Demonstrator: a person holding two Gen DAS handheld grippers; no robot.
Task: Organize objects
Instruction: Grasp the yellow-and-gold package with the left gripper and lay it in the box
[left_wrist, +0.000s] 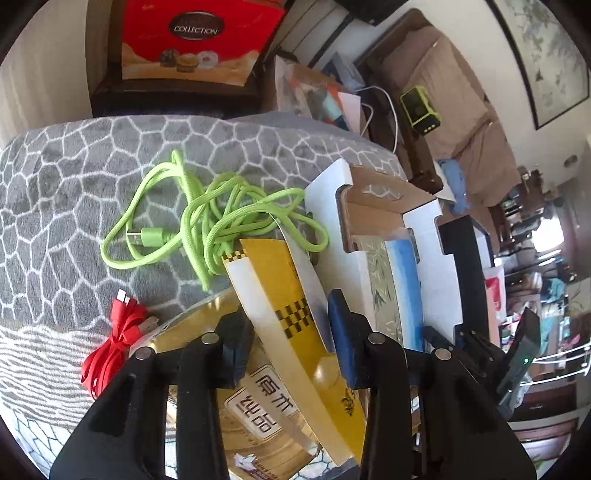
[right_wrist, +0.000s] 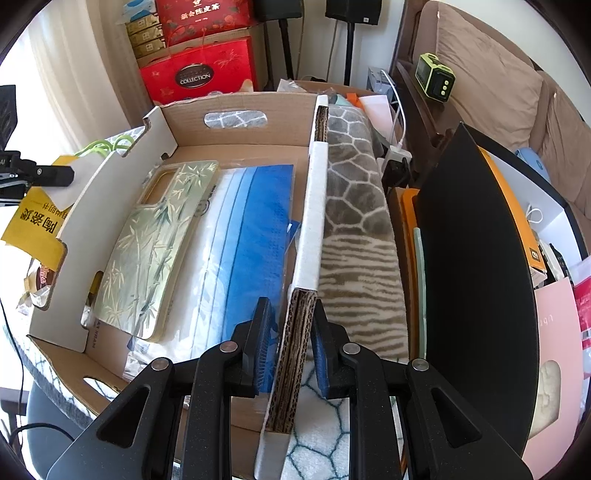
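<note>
Left gripper (left_wrist: 291, 332): black jaws with blue pads clamped on a flat yellow-and-white packet (left_wrist: 291, 314), glossy, with a black checker strip. It's held just outside the box's left wall, over a round gold tin (left_wrist: 236, 413).

Right gripper (right_wrist: 290, 345): pinching the box's right wall, one pad on each side of the raw corrugated edge.

Cardboard box (right_wrist: 243, 136): shallow open tray, brown inside, white outside, oval handle cutouts in the end walls, notched side walls. Sits on the blanket.

Inside the box: a phone case (right_wrist: 155, 243) with a shiny pale-green bamboo print lies flat on the left, partly over a bagged stack of blue and white face masks (right_wrist: 240, 240), crinkly clear plastic.

Blanket (left_wrist: 74, 192): fuzzy grey fleece with a white cracked-stone pattern, wavy stripes near the edge.

Green cable (left_wrist: 207, 218): braided lime cord in a loose tangle on the blanket, left of the box, USB plug showing.

Red cable (left_wrist: 110, 350): flat red cord, bundled up, touching the gold tin's rim.

Black board (right_wrist: 476, 277): smooth dark panel standing right of the box.
</note>
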